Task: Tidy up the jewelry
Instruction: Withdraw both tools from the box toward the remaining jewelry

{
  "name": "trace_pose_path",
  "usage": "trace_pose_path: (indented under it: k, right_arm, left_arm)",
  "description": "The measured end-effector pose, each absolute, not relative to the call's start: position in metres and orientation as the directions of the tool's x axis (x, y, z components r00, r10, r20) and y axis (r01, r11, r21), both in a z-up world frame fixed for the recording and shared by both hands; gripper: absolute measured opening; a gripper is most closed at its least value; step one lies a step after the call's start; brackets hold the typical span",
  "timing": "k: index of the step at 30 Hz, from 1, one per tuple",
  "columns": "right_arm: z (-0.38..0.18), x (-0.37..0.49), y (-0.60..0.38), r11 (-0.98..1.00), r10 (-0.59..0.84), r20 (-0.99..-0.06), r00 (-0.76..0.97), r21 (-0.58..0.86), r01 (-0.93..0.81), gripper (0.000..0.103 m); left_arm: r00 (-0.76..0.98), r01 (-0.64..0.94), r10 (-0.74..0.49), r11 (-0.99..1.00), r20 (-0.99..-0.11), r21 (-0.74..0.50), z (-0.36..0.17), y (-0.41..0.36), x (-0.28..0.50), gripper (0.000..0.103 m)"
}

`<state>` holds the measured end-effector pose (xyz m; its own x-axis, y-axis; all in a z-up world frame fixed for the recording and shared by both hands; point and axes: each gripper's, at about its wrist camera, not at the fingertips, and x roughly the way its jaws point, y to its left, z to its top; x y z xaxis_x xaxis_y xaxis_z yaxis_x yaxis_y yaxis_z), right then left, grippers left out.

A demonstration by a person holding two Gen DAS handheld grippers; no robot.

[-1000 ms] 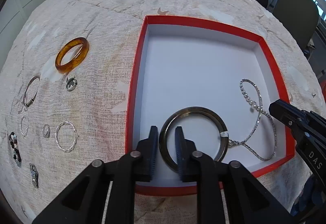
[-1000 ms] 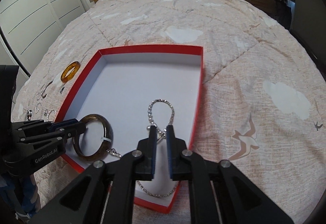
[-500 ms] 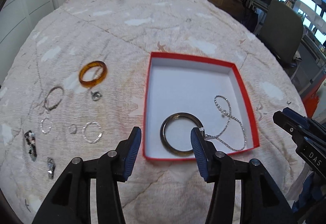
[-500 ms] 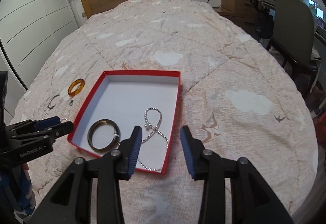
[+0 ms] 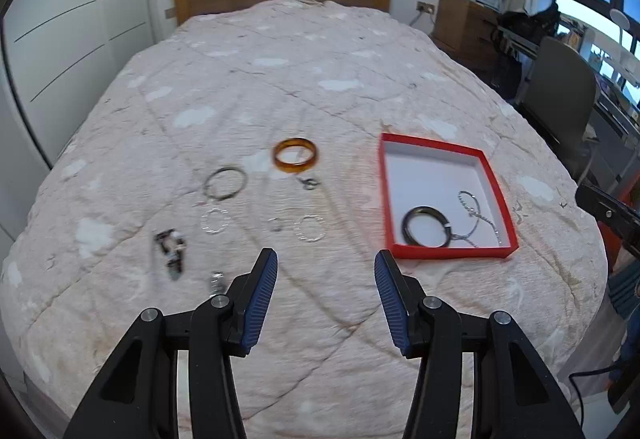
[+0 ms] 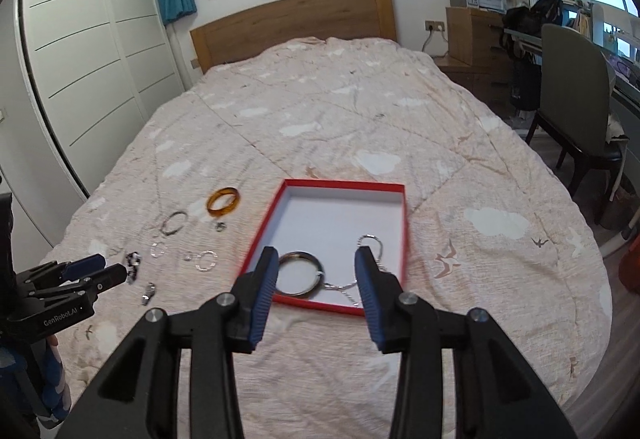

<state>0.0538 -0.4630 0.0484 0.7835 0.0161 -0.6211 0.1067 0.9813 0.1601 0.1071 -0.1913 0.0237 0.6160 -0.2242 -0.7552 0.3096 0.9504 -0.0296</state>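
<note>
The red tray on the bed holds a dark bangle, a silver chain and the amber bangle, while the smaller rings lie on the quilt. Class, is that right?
Not quite. The amber bangle lies on the quilt, outside the red tray, as the left wrist view shows. The tray holds only the dark bangle and the silver chain.

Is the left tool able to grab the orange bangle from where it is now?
Probably yes. The left tool is open and empty, and the orange bangle lies alone on the bedspread, ahead of it. Only small rings lie between, low and flat, so it should pass above them.
</note>
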Motion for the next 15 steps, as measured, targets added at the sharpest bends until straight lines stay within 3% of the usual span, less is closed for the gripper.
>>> trace_pose_path:
  k: [15]
  right_arm:
    - [0.08, 0.034, -0.363, 0.988, 0.112, -0.575, 0.811, 0.151, -0.03, 0.038]
  left_arm:
    - [0.734, 0.107, -0.097, 0.994, -0.672, -0.027, 0.042, -0.039, 0.07, 0.053]
